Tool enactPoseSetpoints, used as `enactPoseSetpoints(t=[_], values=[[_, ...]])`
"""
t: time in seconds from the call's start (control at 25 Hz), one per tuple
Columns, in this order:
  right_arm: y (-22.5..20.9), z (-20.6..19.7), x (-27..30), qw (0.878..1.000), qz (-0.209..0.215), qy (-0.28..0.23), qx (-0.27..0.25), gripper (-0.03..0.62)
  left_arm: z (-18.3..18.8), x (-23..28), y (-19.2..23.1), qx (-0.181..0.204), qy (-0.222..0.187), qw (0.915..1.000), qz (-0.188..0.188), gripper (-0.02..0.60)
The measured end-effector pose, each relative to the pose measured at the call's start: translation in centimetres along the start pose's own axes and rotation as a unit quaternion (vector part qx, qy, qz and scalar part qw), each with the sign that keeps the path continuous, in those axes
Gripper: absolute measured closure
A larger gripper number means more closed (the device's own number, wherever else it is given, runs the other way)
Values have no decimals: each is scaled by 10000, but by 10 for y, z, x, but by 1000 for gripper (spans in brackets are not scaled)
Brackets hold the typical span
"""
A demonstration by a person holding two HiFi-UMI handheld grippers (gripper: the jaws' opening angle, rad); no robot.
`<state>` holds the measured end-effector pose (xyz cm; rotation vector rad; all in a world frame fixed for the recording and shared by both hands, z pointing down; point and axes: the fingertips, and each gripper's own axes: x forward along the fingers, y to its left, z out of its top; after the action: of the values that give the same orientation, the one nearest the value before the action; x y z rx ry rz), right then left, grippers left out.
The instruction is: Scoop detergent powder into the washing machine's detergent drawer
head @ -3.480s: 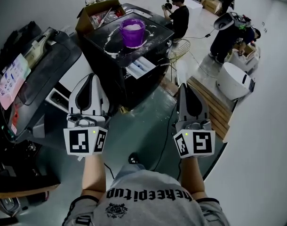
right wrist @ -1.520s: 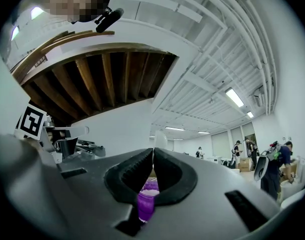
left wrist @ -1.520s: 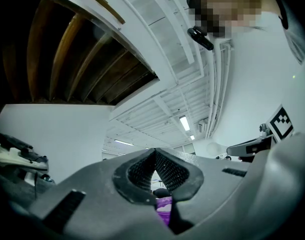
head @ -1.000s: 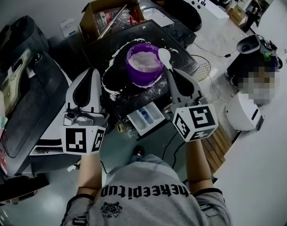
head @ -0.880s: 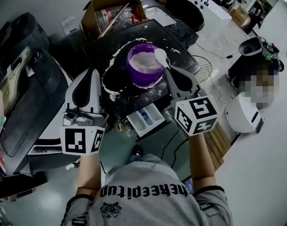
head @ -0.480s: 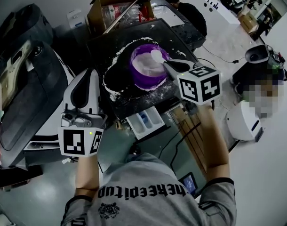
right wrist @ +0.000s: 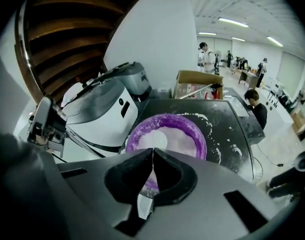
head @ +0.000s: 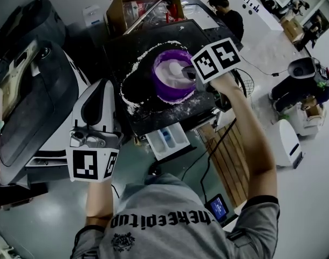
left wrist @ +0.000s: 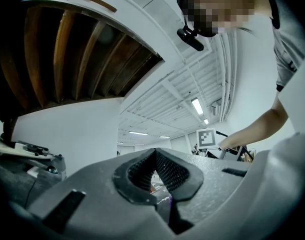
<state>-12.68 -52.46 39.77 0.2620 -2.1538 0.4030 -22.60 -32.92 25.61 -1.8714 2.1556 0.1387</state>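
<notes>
A purple bucket [head: 163,85] of white detergent powder [right wrist: 180,136] stands on the black top of the washing machine [head: 148,109]. My right gripper [head: 189,74] tips down over the bucket, shut on the handle of a white spoon [right wrist: 144,204]. The spoon's bowl [right wrist: 153,142] rests in the powder. Below the machine's front edge, the detergent drawer [head: 167,139] is pulled out, with a blue compartment showing. My left gripper [head: 102,84] hangs left of the machine, shut with nothing in it, and points up at the ceiling in its own view [left wrist: 153,159].
Spilled powder [head: 133,69] rings the bucket on the machine's top. An open cardboard box [head: 143,4] stands behind it, and another machine [head: 35,90] to the left. A wooden pallet [head: 229,155] and a small screen [head: 218,206] lie on the floor at right. A person [head: 229,15] stands at the back.
My right gripper has swung forward and tipped down over the bucket, taking the spoon's bowl into the powder. The left gripper has stayed put.
</notes>
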Motion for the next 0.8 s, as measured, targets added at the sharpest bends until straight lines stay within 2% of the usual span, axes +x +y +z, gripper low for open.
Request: enactPoseSetpoints(t=[0.12,0.28,0.52,0.8], values=[[-8,1,15,9992,57,381,145,588,-1,0,1,25,35,10000,49,578],[-18,7,32,9978,94,530,393,588,-1,0,3,90,57,9999,135,578],[-27,8,52,9955,-115,893,284,588,-6,2,6,120,97,9997,209,578],[-22,10,63,9945,137,902,512,588,-8,1,12,101,99,9995,290,578]])
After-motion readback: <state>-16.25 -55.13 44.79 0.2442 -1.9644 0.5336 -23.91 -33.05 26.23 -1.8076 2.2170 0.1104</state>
